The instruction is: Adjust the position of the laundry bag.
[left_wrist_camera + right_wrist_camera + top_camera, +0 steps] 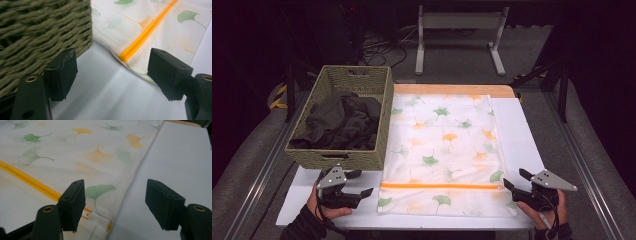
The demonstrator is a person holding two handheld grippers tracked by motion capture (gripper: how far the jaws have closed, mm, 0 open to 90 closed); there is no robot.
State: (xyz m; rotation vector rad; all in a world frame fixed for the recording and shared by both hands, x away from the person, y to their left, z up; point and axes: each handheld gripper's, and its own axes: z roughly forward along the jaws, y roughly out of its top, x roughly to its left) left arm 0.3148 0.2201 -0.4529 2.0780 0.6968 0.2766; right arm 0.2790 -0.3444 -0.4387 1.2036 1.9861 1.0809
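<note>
A white pillowcase (444, 150) printed with green and orange ginkgo leaves lies flat on the white table top (522, 135), an orange zip line (442, 186) crossing it near the front. My left gripper (360, 183) hovers at its front left corner, open and empty, beside the basket. In the left gripper view the zip end (125, 55) lies ahead between the jaws of that gripper (113, 72). My right gripper (516, 180) sits open at the front right corner. In the right gripper view that gripper (116, 203) straddles the pillowcase edge (130, 182), nothing pinched.
A woven olive basket (384, 120) holding dark crumpled clothes (344, 122) stands at the table's left, close to my left gripper; its wall (37, 32) looms on the left of the left gripper view. A white metal stand (459, 35) is on the floor beyond the table.
</note>
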